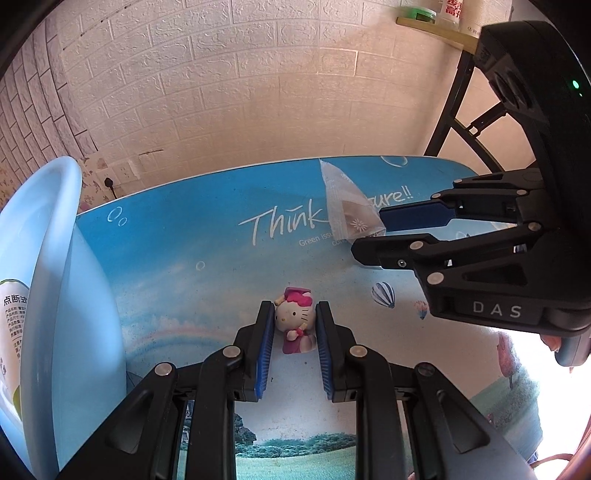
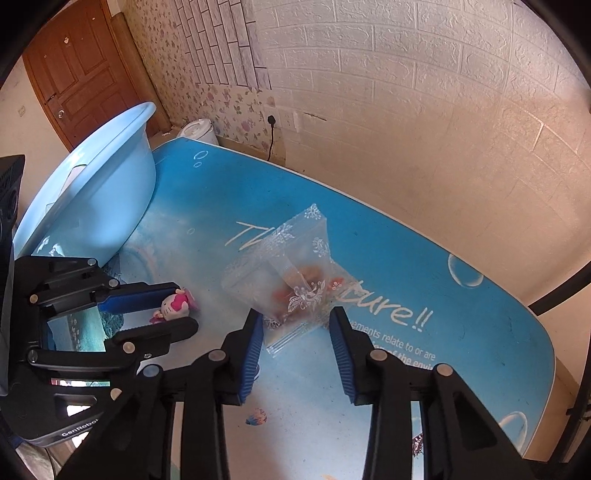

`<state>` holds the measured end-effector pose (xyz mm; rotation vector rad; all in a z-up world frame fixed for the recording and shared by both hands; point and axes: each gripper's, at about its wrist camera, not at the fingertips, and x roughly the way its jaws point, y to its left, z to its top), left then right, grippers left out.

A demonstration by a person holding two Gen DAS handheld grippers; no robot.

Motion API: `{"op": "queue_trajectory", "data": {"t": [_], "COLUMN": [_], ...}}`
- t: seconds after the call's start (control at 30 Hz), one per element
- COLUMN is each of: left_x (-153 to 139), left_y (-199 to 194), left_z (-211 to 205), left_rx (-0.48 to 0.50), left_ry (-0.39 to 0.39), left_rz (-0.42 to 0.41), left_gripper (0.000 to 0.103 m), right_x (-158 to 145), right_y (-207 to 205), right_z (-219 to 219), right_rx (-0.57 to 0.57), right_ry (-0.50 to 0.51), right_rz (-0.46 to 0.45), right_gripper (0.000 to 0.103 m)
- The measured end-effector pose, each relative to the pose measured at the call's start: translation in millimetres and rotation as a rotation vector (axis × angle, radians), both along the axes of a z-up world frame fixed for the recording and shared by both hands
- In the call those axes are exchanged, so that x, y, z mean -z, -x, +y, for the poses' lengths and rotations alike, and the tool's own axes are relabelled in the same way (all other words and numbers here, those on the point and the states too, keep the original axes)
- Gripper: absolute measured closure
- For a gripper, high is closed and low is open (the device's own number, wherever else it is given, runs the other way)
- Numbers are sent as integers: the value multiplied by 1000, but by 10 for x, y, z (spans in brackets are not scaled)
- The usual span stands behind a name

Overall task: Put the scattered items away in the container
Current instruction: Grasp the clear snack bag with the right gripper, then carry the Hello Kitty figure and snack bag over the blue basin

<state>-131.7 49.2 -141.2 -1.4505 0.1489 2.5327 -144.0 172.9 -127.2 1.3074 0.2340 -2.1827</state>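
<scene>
At far left of the table [image 1: 207,236] stands a pale blue plastic basin [image 1: 55,266], its rim raised well above the printed tabletop; a white bottle with green and black print [image 1: 13,325] shows inside it at the edge of the left wrist view. From the right wrist view the same basin [image 2: 99,206] sits at the table's near-left corner, with a brown door [image 2: 77,74] and floral wallpaper behind it.

Next along, the left gripper [image 1: 294,325] is down at the table with a small Hello Kitty figurine [image 1: 295,319] between its blue pads. Both pads appear to touch the sides of the toy's head; the jaws are drawn in narrow and gripping it. The right wrist view confirms this: the figurine [image 2: 177,304] is pinched between the left gripper's [image 2: 173,306] two fingers, just beside the basin's base.

Further right, a clear plastic snack packet [image 2: 295,280] with white floral print and orange-brown contents lies flat over the "Think" lettering. The right gripper [image 2: 295,325] straddles its near end, jaws spread wide; whether the pads touch the film, cannot tell. In the left wrist view the packet [image 1: 347,206] stands tilted at the right gripper's [image 1: 373,232] fingertips.

At far right, a black stand [image 1: 454,107] and a shelf [image 1: 432,29] with containers.
</scene>
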Motion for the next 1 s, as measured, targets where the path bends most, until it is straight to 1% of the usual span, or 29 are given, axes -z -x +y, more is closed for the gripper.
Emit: {"op": "queue_trajectory", "data": {"t": [0.03,0.07,0.17,0.3,0.43,0.67,1.0], "left_x": [0,1,-1,-16,-96,-369,-786], "left_y": [-1,0,-3,-45,-145,-300,-539], "left_z": [-2,-2,-6,0,27,75,-47], "left_rx": [-1,-2,-4,-5,11,27,14], "left_ry": [-1,-3,-8,-24,-25,-43,-71], "left_rz": [0,-1,-4,-15,3,49,118], "left_gripper": [82,82,82,82,82,82,82], "right_x": [-5,40,34,-3,-84,-330,-786], "right_y": [-11,43,-23,-179,-387,-640,-957], "right_z": [17,-13,56,181,280,404,282], "right_rx": [-3,-9,-15,-3,5,45,25], "right_ry": [7,15,24,20,21,45,66], "right_rz": [-5,-14,-29,-33,-26,12,90], "right_gripper": [76,85,88,89,89,89,90]}}
